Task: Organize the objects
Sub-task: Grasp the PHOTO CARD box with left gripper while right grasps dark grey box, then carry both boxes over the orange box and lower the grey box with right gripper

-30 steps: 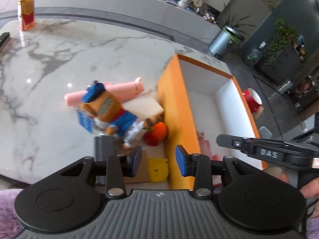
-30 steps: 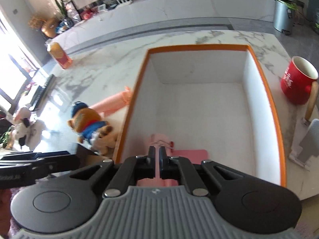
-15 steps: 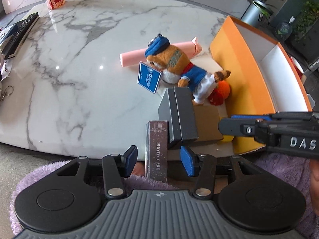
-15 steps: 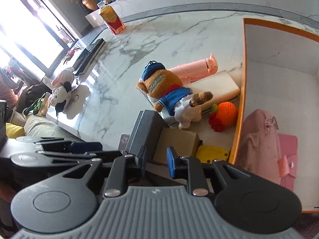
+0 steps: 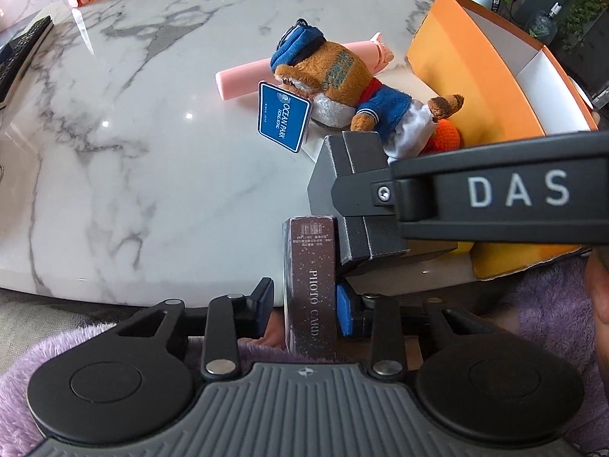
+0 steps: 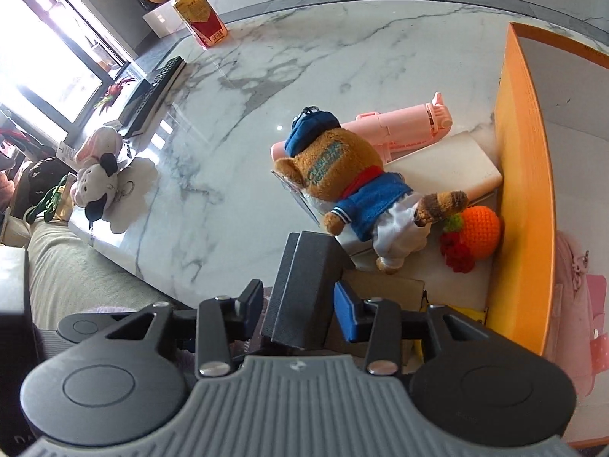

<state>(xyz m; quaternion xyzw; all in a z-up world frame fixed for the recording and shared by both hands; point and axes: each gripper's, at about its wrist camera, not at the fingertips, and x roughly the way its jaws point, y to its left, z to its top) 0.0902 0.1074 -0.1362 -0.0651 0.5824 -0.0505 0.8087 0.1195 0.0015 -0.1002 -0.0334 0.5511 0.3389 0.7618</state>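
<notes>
A dark brown box marked PHOTO CARD (image 5: 310,282) lies at the table's near edge between the open fingers of my left gripper (image 5: 304,304). A dark grey box (image 5: 354,190) lies beside it; in the right wrist view the grey box (image 6: 304,285) sits between the open fingers of my right gripper (image 6: 298,304). Behind lie a plush bear in blue clothes (image 6: 350,182), a pink handheld fan (image 6: 403,125), a white box (image 6: 449,167) and an orange knitted fruit (image 6: 479,232). The orange bin (image 6: 525,190) at the right holds a pink pouch (image 6: 574,293).
A brown cardboard box (image 6: 384,289) and a yellow object (image 6: 468,314) lie by the bin's near corner. A drink carton (image 6: 200,11), a keyboard (image 6: 152,91) and a black-and-white plush (image 6: 99,186) sit at the table's far left. A purple fuzzy cover (image 5: 552,304) lies below the edge.
My right gripper left the pink pouch in the bin, opened and moved left to the grey box. My left gripper drew back and closed in around the photo card box.
</notes>
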